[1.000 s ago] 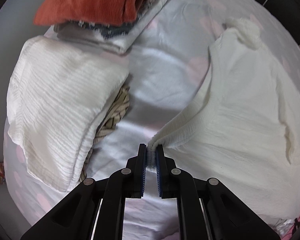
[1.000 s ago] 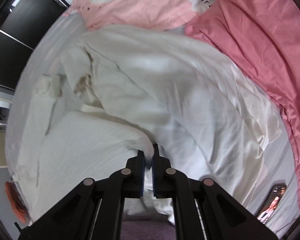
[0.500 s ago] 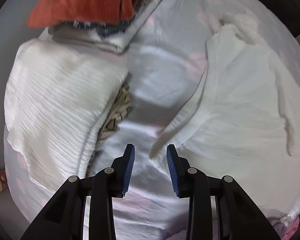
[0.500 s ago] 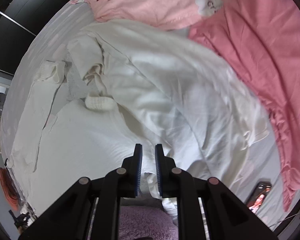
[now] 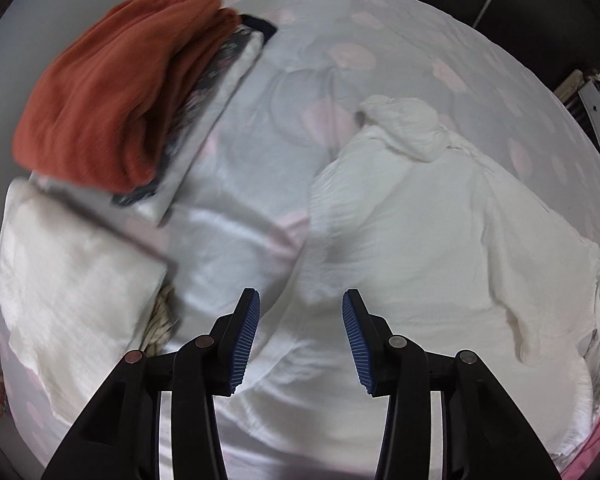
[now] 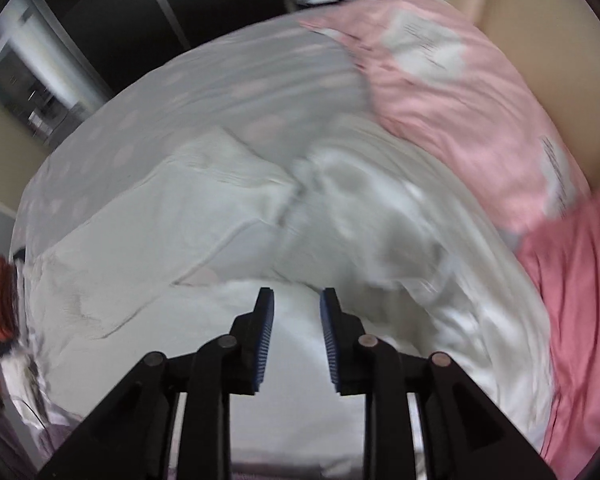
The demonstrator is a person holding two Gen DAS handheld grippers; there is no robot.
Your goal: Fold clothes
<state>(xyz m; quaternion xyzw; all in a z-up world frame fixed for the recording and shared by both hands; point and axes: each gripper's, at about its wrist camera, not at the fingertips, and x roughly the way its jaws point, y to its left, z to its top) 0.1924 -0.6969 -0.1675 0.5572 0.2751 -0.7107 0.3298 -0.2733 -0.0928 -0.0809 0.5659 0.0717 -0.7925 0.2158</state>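
Two grippers hang over a grey bed sheet [image 5: 284, 92] dotted with pink; the left gripper [image 5: 300, 334] has its jaws spread wide and empty above the near edge of a white garment [image 5: 440, 240] lying flat on the sheet; the right gripper [image 6: 296, 334] is also parted, holding nothing, over the same white garment [image 6: 160, 232]; left of the garment, a rust-red folded cloth [image 5: 116, 88] tops a stack beside a folded white piece [image 5: 68, 280]; a pink pillow [image 6: 452, 80] lies beyond the garment, the view blurred.
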